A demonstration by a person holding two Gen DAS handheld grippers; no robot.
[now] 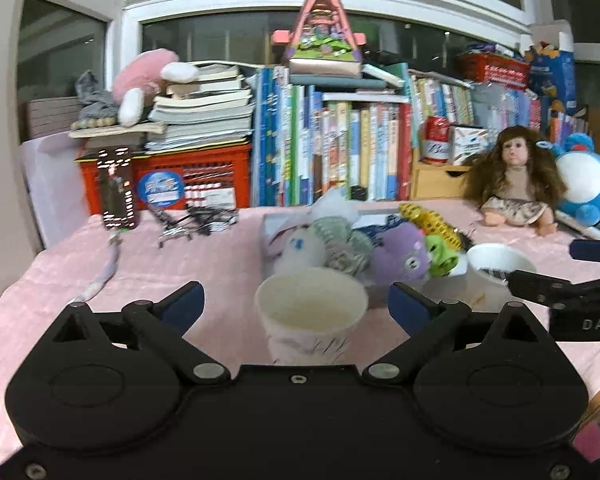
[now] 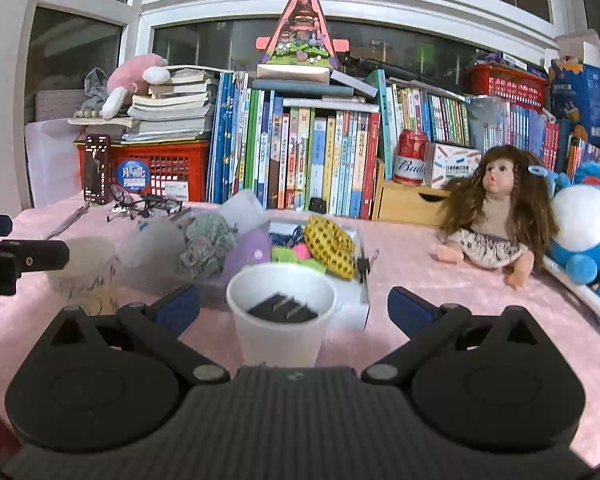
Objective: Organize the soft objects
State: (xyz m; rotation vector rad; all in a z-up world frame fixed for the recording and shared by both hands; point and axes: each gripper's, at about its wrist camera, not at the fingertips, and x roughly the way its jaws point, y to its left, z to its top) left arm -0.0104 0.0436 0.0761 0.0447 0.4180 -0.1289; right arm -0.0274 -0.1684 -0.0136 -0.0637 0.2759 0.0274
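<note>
A heap of soft toys [image 1: 340, 248] lies mid-table: a white plush, a grey-green knit piece and a purple plush [image 1: 404, 256]. In the right wrist view the same heap [image 2: 212, 244] sits beside a yellow mesh item [image 2: 332, 248]. My left gripper [image 1: 296, 306] is open, with a patterned paper cup [image 1: 312, 312] standing between its fingers, a gap on each side. My right gripper [image 2: 294, 306] is open around a white cup [image 2: 280, 320] holding dark flat pieces, untouched. Each gripper shows at the edge of the other view: the right gripper [image 1: 568, 268], the left gripper [image 2: 20, 240].
A long-haired doll [image 2: 496, 216] and a blue plush [image 2: 584, 224] sit at the right on the pink cloth [image 2: 440, 320]. Behind stand a row of books [image 2: 300, 160], a red crate [image 2: 160, 172], a red can [image 2: 410, 156] and a pink plush [image 1: 140, 76]. Glasses [image 1: 192, 220] lie at the left.
</note>
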